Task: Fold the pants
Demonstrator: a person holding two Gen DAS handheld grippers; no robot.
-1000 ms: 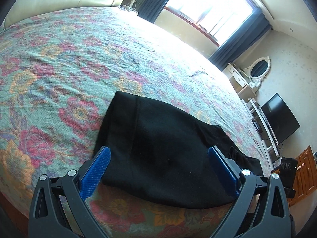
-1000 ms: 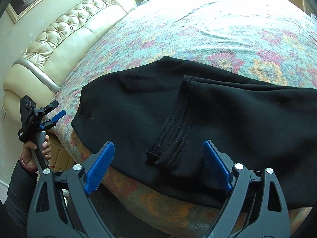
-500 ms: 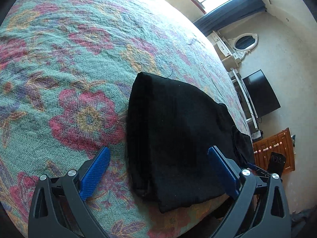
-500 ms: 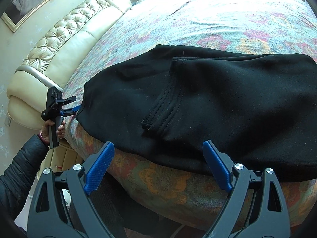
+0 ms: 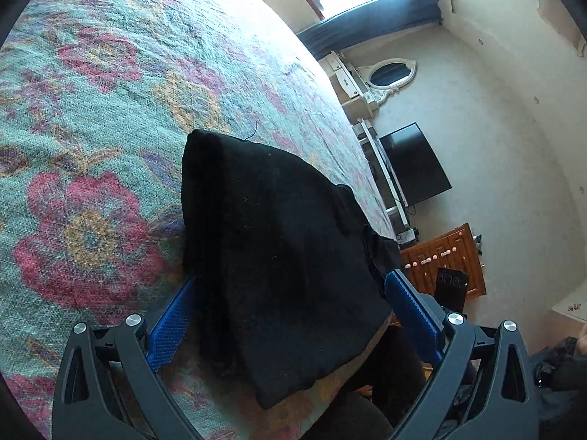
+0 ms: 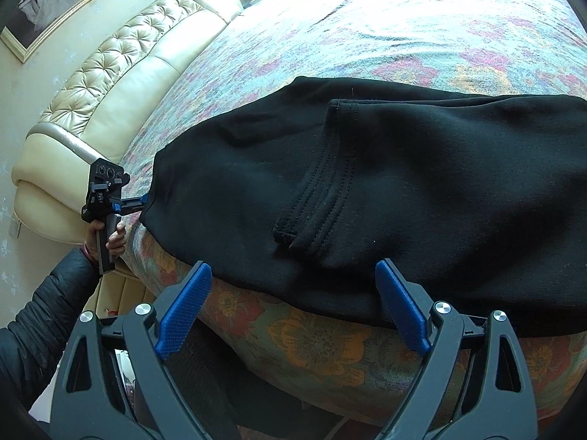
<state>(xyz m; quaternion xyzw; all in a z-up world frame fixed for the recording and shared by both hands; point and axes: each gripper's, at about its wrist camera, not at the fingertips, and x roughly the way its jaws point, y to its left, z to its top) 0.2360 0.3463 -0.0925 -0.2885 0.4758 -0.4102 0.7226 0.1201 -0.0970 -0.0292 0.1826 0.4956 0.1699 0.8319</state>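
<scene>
Black pants point(image 6: 422, 190) lie folded on the floral bedspread near the bed's front edge, with a stitched hem band point(image 6: 323, 198) lying on top. My left gripper point(image 5: 290, 300) is open, its blue fingers on either side of the pants' end point(image 5: 279, 256) at the bed edge. It also shows in the right wrist view point(image 6: 137, 203), at the pants' left end. My right gripper point(image 6: 291, 300) is open, level with the front edge of the pants, with no cloth between its fingers.
The floral bedspread point(image 6: 367, 36) covers the bed. A cream tufted headboard point(image 6: 121, 73) stands at the left in the right wrist view. A TV point(image 5: 414, 165), a wooden cabinet point(image 5: 444, 260) and a dressing table with a mirror point(image 5: 389, 75) stand beyond the bed.
My left gripper has moved in to the pants' end, so the cloth now lies between its open fingers. My right gripper has drawn back slightly toward the bed edge.
</scene>
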